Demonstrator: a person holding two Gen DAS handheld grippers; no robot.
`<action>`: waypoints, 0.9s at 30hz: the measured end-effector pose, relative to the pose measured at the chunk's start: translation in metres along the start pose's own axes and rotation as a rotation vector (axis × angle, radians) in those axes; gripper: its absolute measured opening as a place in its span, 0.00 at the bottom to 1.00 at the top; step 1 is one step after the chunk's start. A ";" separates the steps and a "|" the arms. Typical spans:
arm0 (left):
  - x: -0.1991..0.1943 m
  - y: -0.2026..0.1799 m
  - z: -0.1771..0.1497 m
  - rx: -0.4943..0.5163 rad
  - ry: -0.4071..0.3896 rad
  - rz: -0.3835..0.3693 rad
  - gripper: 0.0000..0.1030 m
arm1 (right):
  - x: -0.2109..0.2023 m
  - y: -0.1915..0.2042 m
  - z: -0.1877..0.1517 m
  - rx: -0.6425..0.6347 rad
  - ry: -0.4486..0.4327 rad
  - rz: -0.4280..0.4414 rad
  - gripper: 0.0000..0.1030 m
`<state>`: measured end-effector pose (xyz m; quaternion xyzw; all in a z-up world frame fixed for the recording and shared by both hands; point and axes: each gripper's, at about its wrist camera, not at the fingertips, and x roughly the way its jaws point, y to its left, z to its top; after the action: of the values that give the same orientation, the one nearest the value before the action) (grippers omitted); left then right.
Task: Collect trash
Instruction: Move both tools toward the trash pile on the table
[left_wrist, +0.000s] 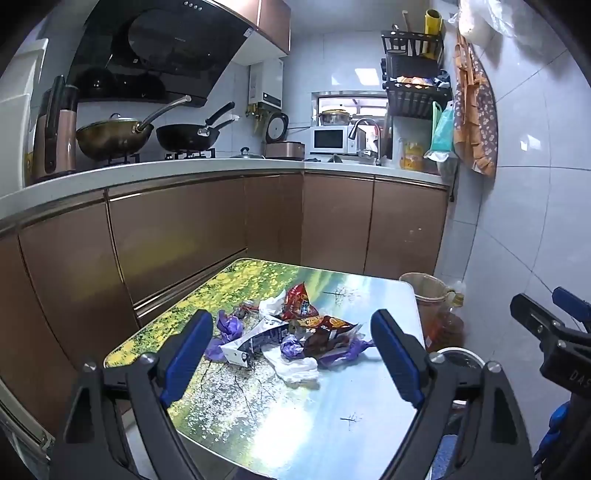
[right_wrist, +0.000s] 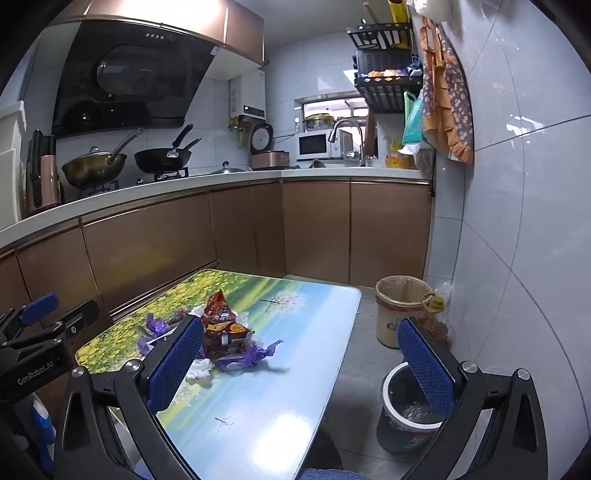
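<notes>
"GenRobot.AI" shows in white on the black body of the left gripper (right_wrist: 44, 321) in the right wrist view; "DAS" (cut off at the frame edge) sits on the right gripper (left_wrist: 554, 314). Wrapper print stays unreadable.

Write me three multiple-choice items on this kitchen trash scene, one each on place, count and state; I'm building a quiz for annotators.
1. Where is the heap of crumpled wrappers?
A. On the picture-printed table
B. In the sink
C. On the stove

2. How many bins stand on the floor beside the table?
A. None
B. Two
C. Four

3. How do both grippers' jaws stand?
A. Clamped on a wrapper
C. Shut, empty
B. Open, empty

Answers:
1 A: the heap of crumpled wrappers lies on the picture-printed table.
2 B: a beige bin and a grey white-rimmed bin.
3 B: left gripper and right gripper gape, holding nothing.
</notes>
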<state>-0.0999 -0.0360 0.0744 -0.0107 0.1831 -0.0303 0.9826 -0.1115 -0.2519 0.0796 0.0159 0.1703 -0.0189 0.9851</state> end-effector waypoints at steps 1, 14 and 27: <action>0.001 0.001 0.000 -0.004 0.005 -0.002 0.84 | 0.000 0.000 0.000 -0.001 -0.001 -0.002 1.00; 0.013 0.002 0.000 -0.002 0.050 -0.020 0.84 | 0.008 0.001 0.002 -0.017 0.008 0.012 1.00; 0.032 0.016 0.000 -0.014 0.024 0.009 0.85 | 0.045 -0.001 0.001 0.024 0.073 0.114 1.00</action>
<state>-0.0697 -0.0224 0.0622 -0.0166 0.1950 -0.0246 0.9803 -0.0687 -0.2546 0.0652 0.0381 0.2045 0.0359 0.9775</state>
